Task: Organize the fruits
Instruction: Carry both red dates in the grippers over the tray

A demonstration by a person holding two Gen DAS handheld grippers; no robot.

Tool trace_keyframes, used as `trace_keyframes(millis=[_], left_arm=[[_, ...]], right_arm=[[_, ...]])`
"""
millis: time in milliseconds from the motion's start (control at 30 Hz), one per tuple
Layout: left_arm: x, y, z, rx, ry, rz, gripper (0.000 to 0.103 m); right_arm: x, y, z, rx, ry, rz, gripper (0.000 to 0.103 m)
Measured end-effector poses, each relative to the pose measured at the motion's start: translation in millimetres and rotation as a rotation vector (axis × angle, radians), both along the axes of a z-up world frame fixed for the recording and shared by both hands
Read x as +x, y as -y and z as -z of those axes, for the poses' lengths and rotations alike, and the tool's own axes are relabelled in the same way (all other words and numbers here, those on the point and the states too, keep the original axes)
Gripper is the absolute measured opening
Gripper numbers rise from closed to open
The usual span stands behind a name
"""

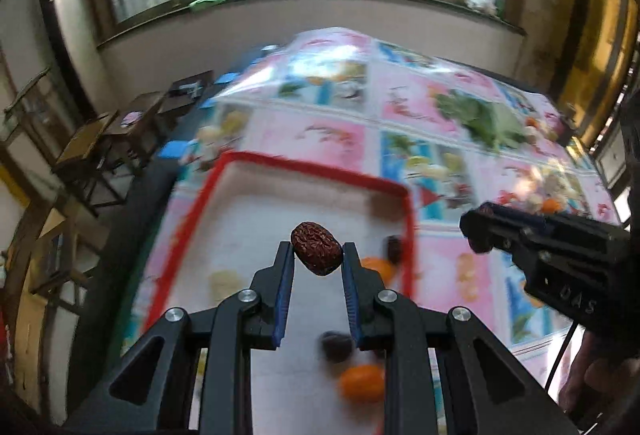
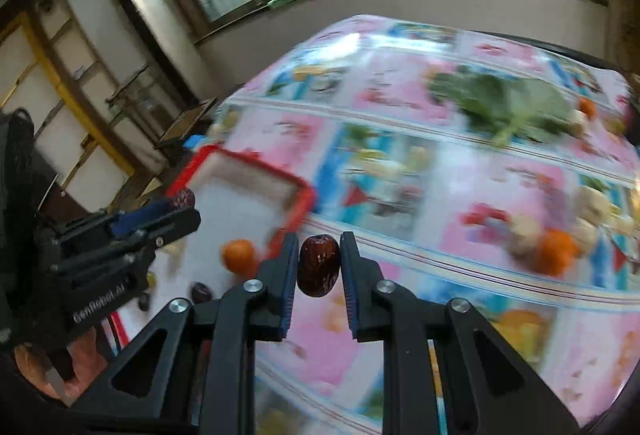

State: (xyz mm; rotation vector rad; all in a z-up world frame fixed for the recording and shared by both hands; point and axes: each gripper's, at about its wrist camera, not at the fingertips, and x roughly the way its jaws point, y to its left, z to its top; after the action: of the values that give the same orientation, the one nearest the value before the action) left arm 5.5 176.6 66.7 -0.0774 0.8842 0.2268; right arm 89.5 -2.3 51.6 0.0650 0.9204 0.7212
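My left gripper point(image 1: 317, 249) is shut on a wrinkled red date point(image 1: 316, 247), held above a white tray with a red rim point(image 1: 280, 161). In the tray lie an orange fruit point(image 1: 362, 382), a dark date point(image 1: 337, 346) and another orange fruit point(image 1: 379, 267). My right gripper point(image 2: 319, 263) is shut on a second red date point(image 2: 319, 265), just right of the tray's corner point(image 2: 304, 195). Each gripper shows in the other's view: the right gripper point(image 1: 478, 225) at the right, the left gripper point(image 2: 182, 205) at the left with its date point(image 2: 184, 198).
A glossy pink and blue picture cloth point(image 2: 400, 163) covers the table. Leafy greens point(image 2: 508, 107) lie at the far right, with an orange point(image 2: 556, 251) and pale pieces point(image 2: 524, 231) nearby. Wooden desks point(image 1: 104, 139) stand left of the table, below a windowed wall.
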Motion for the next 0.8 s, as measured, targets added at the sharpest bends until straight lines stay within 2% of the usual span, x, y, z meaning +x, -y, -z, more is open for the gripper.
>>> trace_keyframes(millis=[133,400,567,800], left_arm=[[-7.6,-19.4,7.9,0.005,-0.016,-0.022,0.023],[7.9,-37.7,22.6,0.005,-0.037,-0.035,0.023],[19.1,-43.9,37.4,-0.002,-0.071,-0.048,0.023],[26.3,-46.5,47.0,-0.008,-0.091,-0.05,0.023]], right_arm=[[-3.2,-45.0,-2.0,-0.035,0.008,-0.044,0.023],[7.6,-111.8,14.6,-0.122,-0.014,-0.087,0.023],[19.1,-130.1,28.1,-0.167,-0.037,-0.079,0.023],[28.9,-133.1,44.5,-0.203,-0.07,-0.059,0.023]])
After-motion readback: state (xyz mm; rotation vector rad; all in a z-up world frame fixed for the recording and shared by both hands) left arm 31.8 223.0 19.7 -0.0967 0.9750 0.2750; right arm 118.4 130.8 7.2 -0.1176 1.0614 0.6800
